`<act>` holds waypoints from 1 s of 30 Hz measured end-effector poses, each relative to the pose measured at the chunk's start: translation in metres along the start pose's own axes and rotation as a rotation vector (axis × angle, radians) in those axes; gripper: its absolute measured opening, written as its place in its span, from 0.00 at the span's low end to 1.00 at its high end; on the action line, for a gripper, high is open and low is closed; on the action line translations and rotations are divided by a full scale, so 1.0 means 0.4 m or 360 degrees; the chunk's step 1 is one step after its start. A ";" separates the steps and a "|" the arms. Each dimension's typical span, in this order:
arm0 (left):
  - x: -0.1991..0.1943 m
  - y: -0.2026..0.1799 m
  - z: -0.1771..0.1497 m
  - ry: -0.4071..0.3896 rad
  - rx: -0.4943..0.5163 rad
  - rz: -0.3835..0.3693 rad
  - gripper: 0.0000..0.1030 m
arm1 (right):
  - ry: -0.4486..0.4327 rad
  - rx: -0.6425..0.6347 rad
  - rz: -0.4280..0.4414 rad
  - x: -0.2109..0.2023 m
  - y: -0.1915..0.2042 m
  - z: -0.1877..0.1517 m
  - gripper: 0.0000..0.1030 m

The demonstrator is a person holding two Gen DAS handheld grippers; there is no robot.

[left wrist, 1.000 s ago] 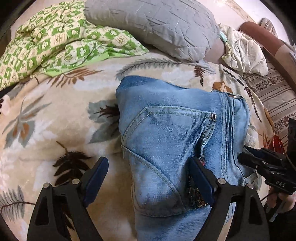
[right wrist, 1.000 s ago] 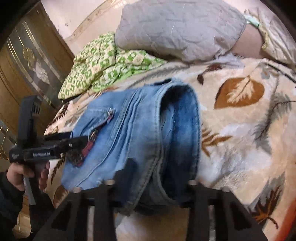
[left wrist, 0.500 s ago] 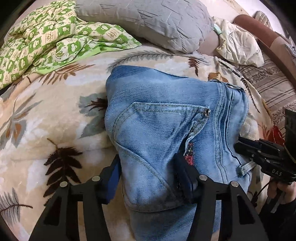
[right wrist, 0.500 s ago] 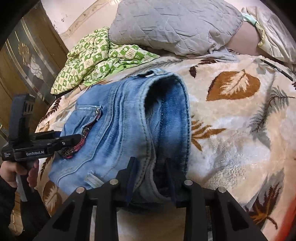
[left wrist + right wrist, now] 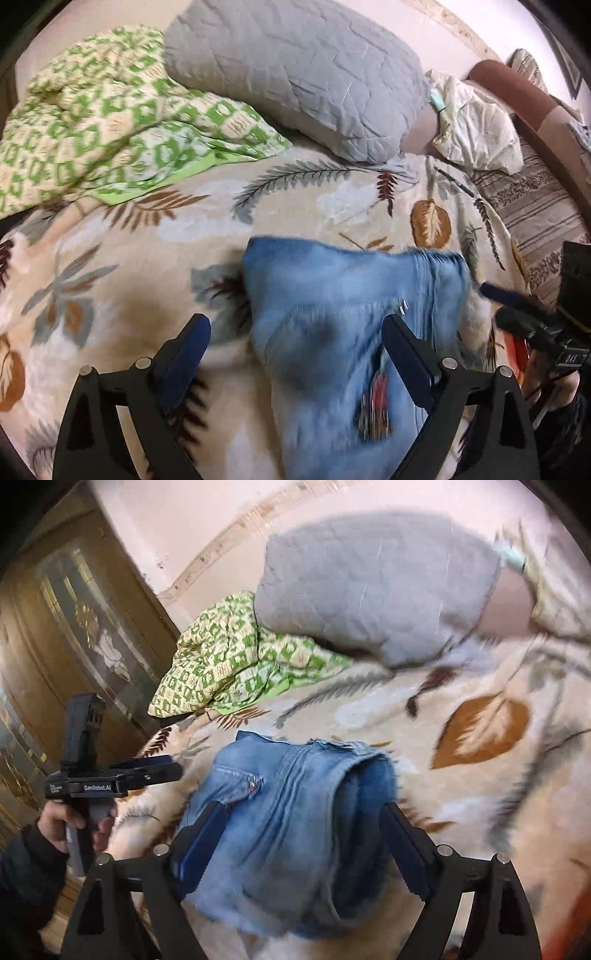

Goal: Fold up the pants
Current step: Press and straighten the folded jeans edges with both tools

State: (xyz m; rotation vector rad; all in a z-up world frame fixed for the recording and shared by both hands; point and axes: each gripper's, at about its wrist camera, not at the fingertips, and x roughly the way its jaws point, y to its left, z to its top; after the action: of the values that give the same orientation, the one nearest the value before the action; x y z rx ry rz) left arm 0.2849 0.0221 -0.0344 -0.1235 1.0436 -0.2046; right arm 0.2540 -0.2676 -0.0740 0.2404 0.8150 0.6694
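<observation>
The folded jeans (image 5: 332, 332) lie on the leaf-print blanket (image 5: 110, 295) near the bed's front edge. Left gripper (image 5: 295, 343) and right gripper (image 5: 303, 834) hover above them, jaws just opened wide, gripping nothing

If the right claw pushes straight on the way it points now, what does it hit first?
Most likely the folded jeans: they lie between the open fingers of the right claw, which has just been opening. Beyond them lies the leaf-print blanket; motion blur leaves depth unclear.

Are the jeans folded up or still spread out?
Folded. The jeans lie on the blanket as one thick bundle, layers rolled over at the right edge, no legs stretched out.
</observation>
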 end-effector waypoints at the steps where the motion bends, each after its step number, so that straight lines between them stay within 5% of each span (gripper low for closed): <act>1: 0.032 0.001 0.021 0.0032 -0.0003 0.0013 0.91 | 0.0028 0.0058 0.0030 0.026 -0.013 0.011 0.81; 3: 0.089 0.006 0.049 0.0097 -0.0029 0.0042 0.91 | 0.0050 0.0142 0.0088 0.070 -0.033 0.029 0.67; 5: 0.131 0.008 0.062 0.0168 -0.0047 0.0016 0.91 | 0.0057 0.0198 0.0079 0.101 -0.050 0.039 0.64; 10: 0.171 0.017 0.095 0.0220 -0.0081 -0.0125 0.88 | 0.0073 0.0291 0.0166 0.157 -0.085 0.049 0.28; 11: 0.173 0.021 0.100 0.0218 -0.0071 -0.0149 0.80 | 0.0064 0.0284 0.0150 0.160 -0.087 0.049 0.26; 12: 0.178 0.024 0.102 0.0235 -0.0071 -0.0143 0.43 | 0.0062 0.0261 0.0135 0.164 -0.086 0.050 0.19; 13: 0.184 0.035 0.102 0.0247 -0.0087 -0.0093 0.23 | 0.0068 0.0240 0.0114 0.168 -0.087 0.050 0.17; 17: 0.222 0.073 0.080 0.0309 -0.0078 -0.0066 0.20 | 0.0145 0.0195 -0.0024 0.199 -0.112 0.024 0.15; 24: 0.246 0.057 0.079 0.0358 0.0004 0.0045 0.20 | 0.0181 0.0183 -0.0072 0.218 -0.121 0.007 0.15; 30: 0.233 0.027 0.088 0.0291 0.0118 0.0187 0.31 | 0.0165 0.0164 -0.0086 0.202 -0.114 0.007 0.15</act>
State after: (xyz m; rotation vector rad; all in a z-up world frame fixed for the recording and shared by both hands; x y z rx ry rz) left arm 0.3622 0.0118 -0.0978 0.0243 1.2196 -0.1497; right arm 0.3169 -0.2514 -0.1403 0.2776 0.9534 0.5938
